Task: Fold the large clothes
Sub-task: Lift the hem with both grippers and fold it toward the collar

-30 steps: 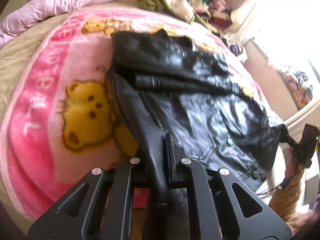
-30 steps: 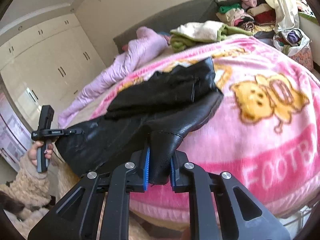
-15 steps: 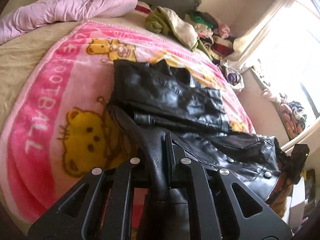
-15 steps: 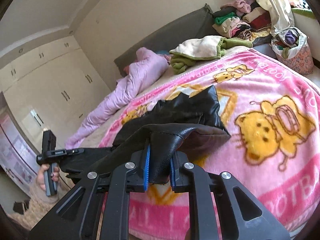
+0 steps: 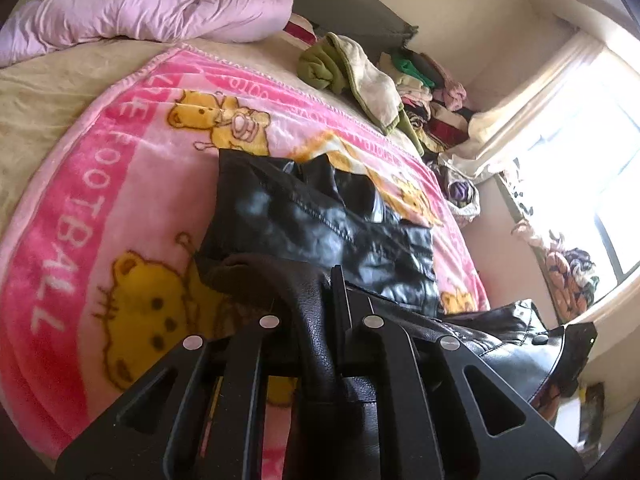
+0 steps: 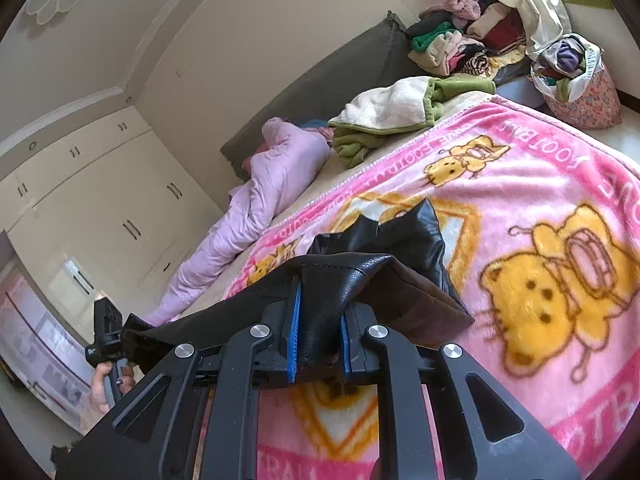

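Left gripper (image 5: pixel 320 300): clenched on a fold of the black leather jacket (image 5: pixel 320 224), lifted edge bunched between the jaws and showing brown lining. Ahead of it, rest of the jacket flat on the pink bear-print blanket (image 5: pixel 100 200); left of the fingers, a yellow bear and the word FOOTBALL. Far ahead and left, a crumpled lilac quilt (image 5: pixel 152 8); ahead and right, a green-and-cream garment (image 5: pixel 352 72), then a heap of clothes (image 5: pixel 428 96) under the bright window.

Right gripper (image 6: pixel 318 320): clamped on another part of the jacket edge between blue pads (image 6: pixel 295 328), hem stretched leftward to the other gripper (image 6: pixel 106 336) held in a hand (image 6: pixel 104 384). Right of the jaws, blanket bears; far ahead and right, a floral bag (image 6: pixel 580 92) stuffed with clothes.
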`<control>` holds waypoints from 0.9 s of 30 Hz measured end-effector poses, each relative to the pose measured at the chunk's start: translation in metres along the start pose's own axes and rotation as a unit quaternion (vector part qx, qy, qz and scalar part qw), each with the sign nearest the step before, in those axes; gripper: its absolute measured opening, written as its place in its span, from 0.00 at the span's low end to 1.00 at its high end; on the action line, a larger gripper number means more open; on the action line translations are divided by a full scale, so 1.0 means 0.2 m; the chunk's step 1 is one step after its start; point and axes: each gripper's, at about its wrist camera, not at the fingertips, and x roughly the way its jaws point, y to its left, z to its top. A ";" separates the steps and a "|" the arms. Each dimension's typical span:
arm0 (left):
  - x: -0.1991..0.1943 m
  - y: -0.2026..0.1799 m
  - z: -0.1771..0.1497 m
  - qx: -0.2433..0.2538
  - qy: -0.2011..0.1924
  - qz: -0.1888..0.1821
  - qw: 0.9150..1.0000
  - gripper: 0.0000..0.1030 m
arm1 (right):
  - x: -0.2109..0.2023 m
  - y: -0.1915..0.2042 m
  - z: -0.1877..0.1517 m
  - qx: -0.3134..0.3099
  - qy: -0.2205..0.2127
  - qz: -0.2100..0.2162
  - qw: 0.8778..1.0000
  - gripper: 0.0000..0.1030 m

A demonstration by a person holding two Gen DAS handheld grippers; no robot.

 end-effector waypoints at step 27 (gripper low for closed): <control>0.40 0.15 0.33 -0.091 0.004 0.036 0.995 0.07 | 0.54 -0.18 0.34 0.035 0.019 -0.065 0.997 0.15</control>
